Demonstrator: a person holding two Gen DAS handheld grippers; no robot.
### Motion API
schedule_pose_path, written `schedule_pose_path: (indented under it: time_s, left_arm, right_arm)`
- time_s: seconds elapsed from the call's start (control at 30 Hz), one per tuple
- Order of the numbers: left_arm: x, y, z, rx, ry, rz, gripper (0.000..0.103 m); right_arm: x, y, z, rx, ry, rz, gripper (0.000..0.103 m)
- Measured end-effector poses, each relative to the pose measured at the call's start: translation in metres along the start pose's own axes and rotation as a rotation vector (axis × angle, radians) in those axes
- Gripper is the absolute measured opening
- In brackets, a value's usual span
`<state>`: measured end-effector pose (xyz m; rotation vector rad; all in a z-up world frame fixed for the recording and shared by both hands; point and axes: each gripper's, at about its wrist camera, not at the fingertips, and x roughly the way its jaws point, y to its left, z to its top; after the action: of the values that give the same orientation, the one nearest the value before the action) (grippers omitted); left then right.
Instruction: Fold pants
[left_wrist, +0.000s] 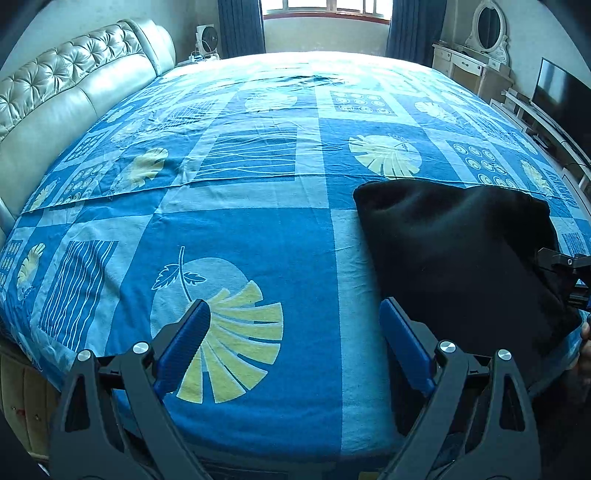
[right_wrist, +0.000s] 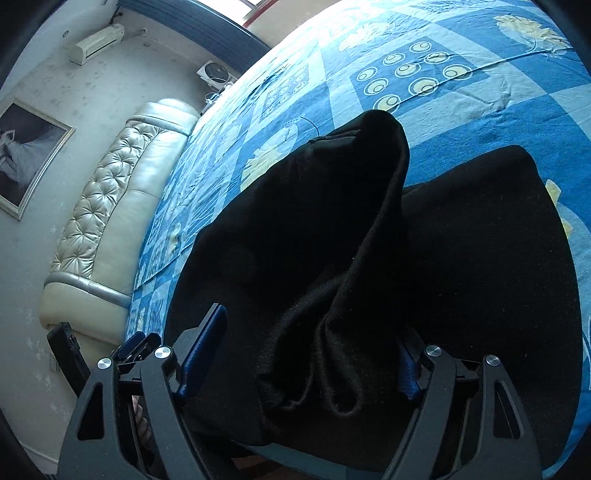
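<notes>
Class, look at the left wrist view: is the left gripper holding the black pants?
No. The left gripper stands open over the bare sheet, with the pants off to its side.

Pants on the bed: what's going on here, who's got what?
A person with a handheld gripper in each hand is folding black pants on a bed with a blue patterned sheet. The left gripper is open and empty over the sheet, beside the pants. The right gripper has a raised, bunched fold of the pants between its wide-set jaws; the pads do not visibly press on it. The rest of the pants lies flat near the bed's edge, already partly folded.
</notes>
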<state>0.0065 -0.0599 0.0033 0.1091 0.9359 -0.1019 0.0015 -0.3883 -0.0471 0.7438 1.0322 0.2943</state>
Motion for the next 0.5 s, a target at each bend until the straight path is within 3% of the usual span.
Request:
schedule_pose_path:
  time_s: [0.17, 0.27, 0.5]
  left_arm:
    - [0.001, 0.003, -0.001, -0.015, 0.008, -0.002, 0.093]
    - [0.001, 0.003, -0.001, -0.014, 0.008, 0.000, 0.093]
    - [0.005, 0.006, -0.003, -0.028, 0.029, 0.005, 0.093]
  right_arm:
    - [-0.003, -0.016, -0.001, 0.041, 0.001, 0.010, 0.044]
    - [-0.007, -0.030, -0.002, 0.105, -0.010, 0.053, 0.031]
    - [-0.023, -0.031, -0.002, 0.132, -0.051, 0.110, 0.015]
